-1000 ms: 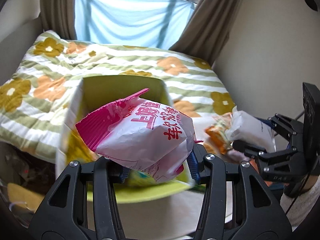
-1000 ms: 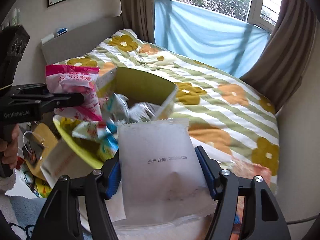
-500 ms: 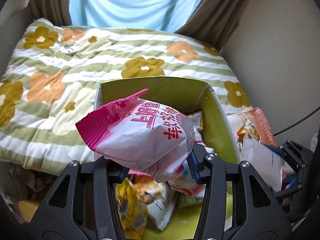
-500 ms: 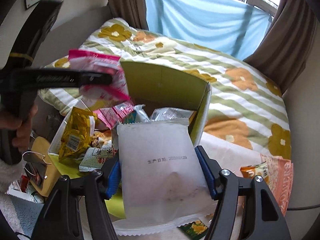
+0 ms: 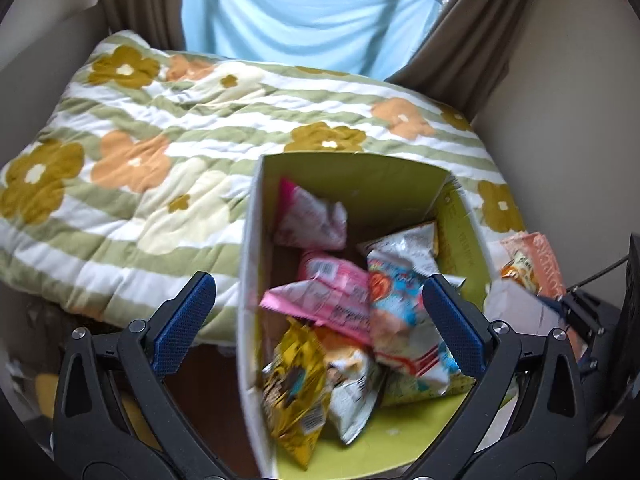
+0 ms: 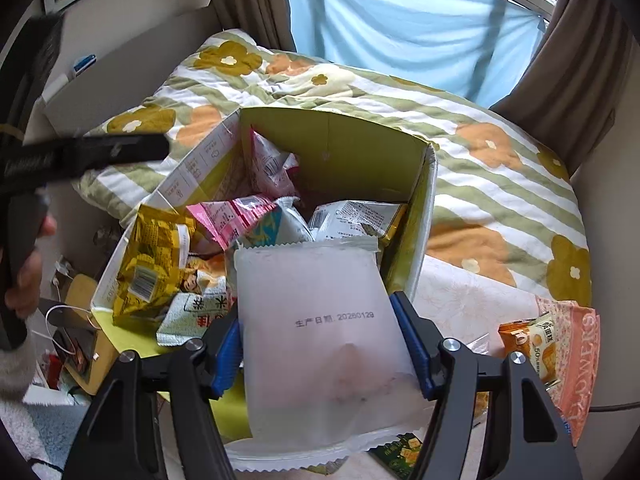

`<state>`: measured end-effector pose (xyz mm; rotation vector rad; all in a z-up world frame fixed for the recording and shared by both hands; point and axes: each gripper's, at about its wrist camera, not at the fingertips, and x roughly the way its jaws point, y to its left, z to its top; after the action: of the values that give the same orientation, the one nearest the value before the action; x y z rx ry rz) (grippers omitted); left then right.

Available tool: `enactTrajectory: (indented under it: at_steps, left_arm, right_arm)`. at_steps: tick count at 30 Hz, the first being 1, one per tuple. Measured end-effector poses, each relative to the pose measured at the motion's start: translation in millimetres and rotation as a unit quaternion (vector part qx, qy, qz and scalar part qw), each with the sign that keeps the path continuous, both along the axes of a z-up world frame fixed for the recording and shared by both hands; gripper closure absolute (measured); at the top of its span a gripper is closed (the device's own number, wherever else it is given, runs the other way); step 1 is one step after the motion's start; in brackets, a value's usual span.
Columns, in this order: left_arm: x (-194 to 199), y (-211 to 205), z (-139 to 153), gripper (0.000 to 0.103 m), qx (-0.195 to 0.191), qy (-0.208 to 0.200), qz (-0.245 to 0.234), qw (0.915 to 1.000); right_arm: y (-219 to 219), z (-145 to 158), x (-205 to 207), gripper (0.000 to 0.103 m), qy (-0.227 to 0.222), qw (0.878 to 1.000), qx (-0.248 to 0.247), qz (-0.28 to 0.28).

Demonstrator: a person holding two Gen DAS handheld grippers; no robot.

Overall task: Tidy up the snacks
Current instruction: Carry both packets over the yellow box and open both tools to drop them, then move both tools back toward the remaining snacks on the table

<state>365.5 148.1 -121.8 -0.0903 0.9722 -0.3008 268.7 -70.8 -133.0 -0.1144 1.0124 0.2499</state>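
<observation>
The white packet (image 6: 320, 332) sits squarely between the blue pads of the right hand-held gripper (image 6: 324, 344), pinched across its width, its crimped top edge hanging over the near edge of the green box (image 6: 340, 148). It looks light and soft, a frosted film pouch with printed date text; it should crumple rather than resist, and the film may be slippery, so a hold across the flat body, clear of the crimped seams, looks the safest bet. Over to the left hand-held gripper (image 5: 316, 320): its jaws have just been opening and now stand wide with nothing between them, hovering above the box's left wall. Inside, a pink packet (image 5: 308, 220) lies against the far wall, and I judge that is the one just let go. Around it are another pink packet (image 5: 332, 292), a colourful packet (image 5: 400, 312) and a yellow packet (image 5: 296, 384) slumped at the near left corner, all loose and puffy, likely to shift when the next one drops in. The box rests at the near edge of the bed, against the flowered quilt (image 5: 140, 168). Off the box's right side, an orange packet (image 6: 536, 344) and a peach packet (image 6: 576, 360) wait on the bed's near right corner. At the left edge of the right wrist view, a person's hand (image 6: 28, 276) grips the other tool's handle.
</observation>
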Motion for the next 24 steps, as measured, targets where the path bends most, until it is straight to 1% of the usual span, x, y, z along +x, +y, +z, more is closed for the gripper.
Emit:
enactTrajectory:
  at_steps: [4,5,6,7,8,9,16,20,24]
  left_arm:
    - [-7,5,1,0.000,0.008,-0.001,0.006,0.9999]
    - [-9,4,1,0.000,0.008,-0.001,0.007,0.9999]
    - [-11,5,2,0.000,0.008,-0.001,0.007,0.9999]
    - [-13,5,2,0.000,0.009,-0.001,0.007,0.9999]
    - [-16,4,2,0.000,0.011,-0.002,0.007,0.9999]
    - [-20,4,2,0.000,0.013,-0.002,0.005,0.9999]
    - [-36,5,-6,0.000,0.015,0.008,-0.003,0.9998]
    - [-42,3,1,0.000,0.008,-0.003,-0.018,0.9998]
    - [-45,-6,11,0.000,0.000,-0.019,-0.045,0.9988]
  right_arm:
    - [2,-3,5,0.039,0.000,1.000,-0.008,-0.002]
    - [4,-2,4,0.038,-0.010,1.000,-0.009,-0.002]
    - [4,0,3,0.031,-0.018,1.000,-0.005,-0.001]
    - [5,1,1,0.016,-0.023,1.000,0.003,0.003]
    - [4,1,0,0.010,-0.023,1.000,0.007,0.005]
    - [4,1,-2,0.008,-0.025,1.000,0.010,0.006]
    - [5,-6,-14,0.008,-0.012,1.000,0.015,-0.003]
    - [9,2,-23,0.008,-0.024,1.000,0.016,-0.008]
    - [9,14,-33,0.008,-0.043,0.999,0.005,-0.025]
